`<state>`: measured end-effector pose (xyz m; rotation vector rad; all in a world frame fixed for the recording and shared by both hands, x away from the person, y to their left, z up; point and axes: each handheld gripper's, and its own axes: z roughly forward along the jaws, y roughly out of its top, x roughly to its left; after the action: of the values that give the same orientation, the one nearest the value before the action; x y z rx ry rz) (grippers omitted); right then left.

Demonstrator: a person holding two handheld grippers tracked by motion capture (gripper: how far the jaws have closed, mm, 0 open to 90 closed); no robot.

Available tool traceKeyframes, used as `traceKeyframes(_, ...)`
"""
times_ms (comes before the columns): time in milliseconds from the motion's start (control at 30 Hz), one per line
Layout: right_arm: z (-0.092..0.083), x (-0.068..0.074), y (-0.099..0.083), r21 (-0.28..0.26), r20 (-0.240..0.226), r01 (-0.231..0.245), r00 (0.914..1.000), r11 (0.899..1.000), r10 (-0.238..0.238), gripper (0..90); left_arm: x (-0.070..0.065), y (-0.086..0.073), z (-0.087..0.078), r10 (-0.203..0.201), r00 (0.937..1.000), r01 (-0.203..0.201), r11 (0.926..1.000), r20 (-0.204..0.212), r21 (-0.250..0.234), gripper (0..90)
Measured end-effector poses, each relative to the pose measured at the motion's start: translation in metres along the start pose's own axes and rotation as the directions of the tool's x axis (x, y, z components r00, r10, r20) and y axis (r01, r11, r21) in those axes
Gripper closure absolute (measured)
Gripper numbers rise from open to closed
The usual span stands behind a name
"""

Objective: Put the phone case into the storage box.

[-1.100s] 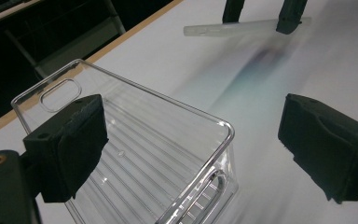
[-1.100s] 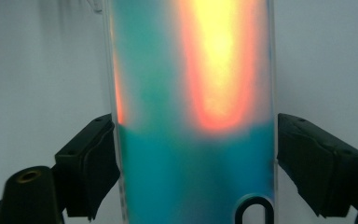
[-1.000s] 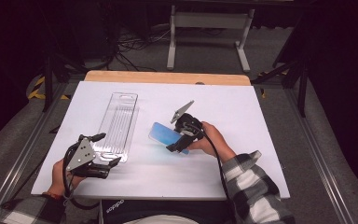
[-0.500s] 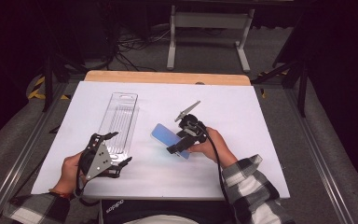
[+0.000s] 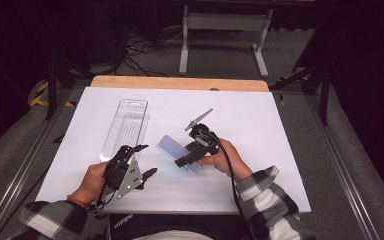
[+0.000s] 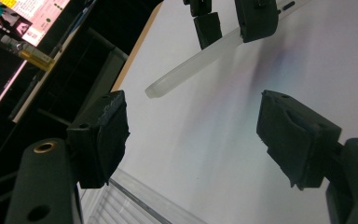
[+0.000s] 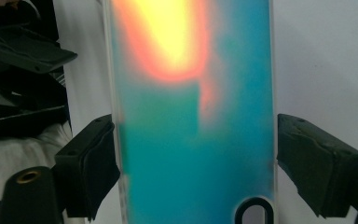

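Right tongs clamped across the phone case, lifted off the table. Left tongs empty, apart, just been narrowing.

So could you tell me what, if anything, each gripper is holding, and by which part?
The right gripper holds the iridescent blue phone case across its width, by its two long edges near the camera cutout. The left gripper holds nothing.

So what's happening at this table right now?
A person works with two handheld grippers over a white table. The right gripper clamps a translucent bluish phone case, lifted off the table. The left gripper, jaws just closing with nothing between them, points toward the case. A clear plastic package lies flat nearby.
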<state>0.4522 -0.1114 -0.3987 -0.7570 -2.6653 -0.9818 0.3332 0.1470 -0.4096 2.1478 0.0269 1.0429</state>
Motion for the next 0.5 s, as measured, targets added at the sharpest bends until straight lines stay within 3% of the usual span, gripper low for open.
traceKeyframes(200, 0.002, 0.0, 0.001, -0.011, -0.027, -0.01, 0.9996, 1.0, 0.01, 16.7, -0.004, 0.005, 0.008, 0.055, 0.9984, -0.055, 0.9953, 0.013, 0.08, 17.8)
traceKeyframes(333, 0.003, 0.002, 0.002, -0.009, -0.02, -0.008, 0.9998, 1.0, 0.007, 16.7, -0.009, 0.006, 0.011, 0.065, 0.9978, -0.066, 0.995, 0.015, 0.075, 16.5)
traceKeyframes(367, 0.004, 0.003, 0.002, -0.014, -0.015, -0.008, 0.9998, 1.0, 0.008, 16.7, -0.008, 0.007, 0.01, 0.095, 0.9952, -0.097, 0.9906, 0.022, 0.097, 15.1)
traceKeyframes(500, 0.005, 0.004, 0.003, -0.02, -0.016, -0.006, 0.9999, 1.0, 0.006, 16.7, -0.01, 0.009, 0.01, 0.134, 0.9907, -0.136, 0.985, 0.025, 0.106, 13.4)
